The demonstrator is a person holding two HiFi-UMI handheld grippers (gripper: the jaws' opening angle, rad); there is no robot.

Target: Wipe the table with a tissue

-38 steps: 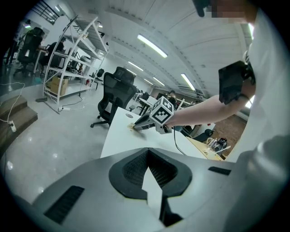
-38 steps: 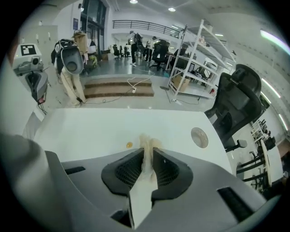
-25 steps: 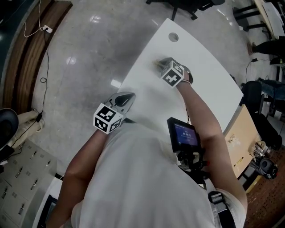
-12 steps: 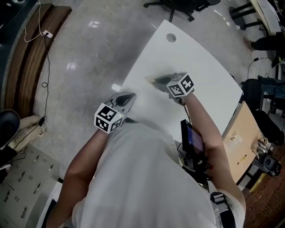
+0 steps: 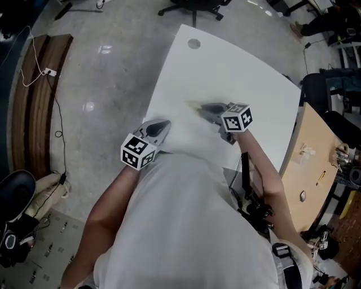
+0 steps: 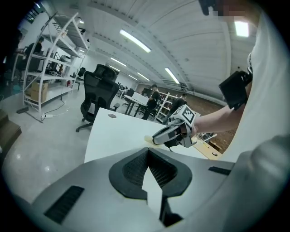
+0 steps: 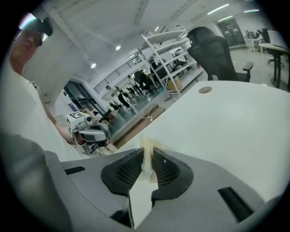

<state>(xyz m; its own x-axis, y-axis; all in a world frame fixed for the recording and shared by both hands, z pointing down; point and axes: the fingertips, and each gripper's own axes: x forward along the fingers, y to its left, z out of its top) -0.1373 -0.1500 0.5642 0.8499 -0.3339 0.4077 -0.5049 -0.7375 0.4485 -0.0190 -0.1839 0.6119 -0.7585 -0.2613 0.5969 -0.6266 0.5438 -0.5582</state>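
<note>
The white table (image 5: 242, 73) runs from my body to the far edge. My right gripper (image 5: 202, 108) lies low over its middle, shut on a pale yellowish tissue (image 5: 192, 105) that pokes out ahead of the tips. In the right gripper view the tissue (image 7: 147, 146) is pinched between the black pads of the right gripper (image 7: 148, 154) and touches the tabletop (image 7: 226, 122). My left gripper (image 5: 162, 124) hovers at the table's left edge, shut with nothing in it. The left gripper view shows its tips (image 6: 147, 152) together, and beyond them the right gripper (image 6: 170, 133) with the tissue (image 6: 148, 139).
A round cable hole (image 5: 193, 43) sits near the table's far corner. An office chair (image 5: 194, 7) stands beyond that end. A brown wooden table (image 5: 313, 163) with small items adjoins on the right. Metal shelving (image 6: 50, 63) and a black chair (image 6: 102, 93) stand off to the left.
My right gripper has slid the tissue back across the table towards me, away from the cable hole. The left gripper has stayed at the table's left edge.
</note>
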